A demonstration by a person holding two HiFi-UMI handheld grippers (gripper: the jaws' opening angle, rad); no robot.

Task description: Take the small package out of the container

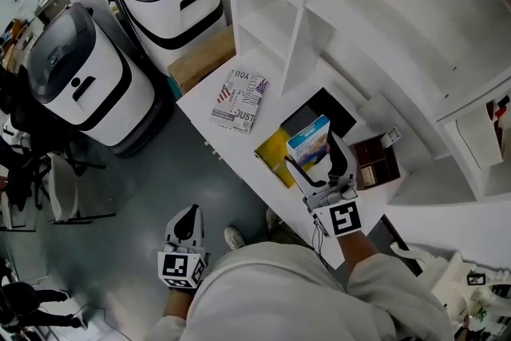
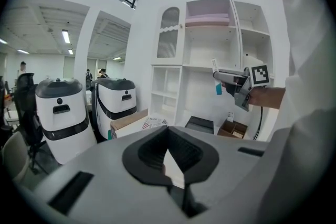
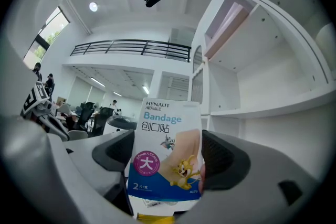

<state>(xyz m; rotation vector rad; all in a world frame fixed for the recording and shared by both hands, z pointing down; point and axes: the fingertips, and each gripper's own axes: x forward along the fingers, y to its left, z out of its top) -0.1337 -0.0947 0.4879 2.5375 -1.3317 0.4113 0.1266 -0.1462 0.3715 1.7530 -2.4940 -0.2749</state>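
A small bandage package [image 1: 310, 140], white and blue with cartoon print, is held upright in my right gripper [image 1: 317, 159], which is shut on it. It hangs just above the black container [image 1: 338, 113] on the white counter, beside a yellow item [image 1: 274, 152] inside it. In the right gripper view the package [image 3: 167, 149] fills the space between the jaws of the right gripper [image 3: 167, 159]. My left gripper [image 1: 186, 223] hangs low over the floor, away from the counter, shut with nothing in it. The left gripper view looks past the left gripper [image 2: 169, 153] to the right gripper [image 2: 226, 79] and the package [image 2: 218, 87].
A printed mailer bag [image 1: 238, 100] lies on the counter [image 1: 209, 100] left of the container. A small brown box [image 1: 374, 162] sits to its right. White shelving [image 1: 303, 4] rises behind. A cardboard box [image 1: 201, 58] and two white-and-black machines [image 1: 88, 76] stand on the floor to the left.
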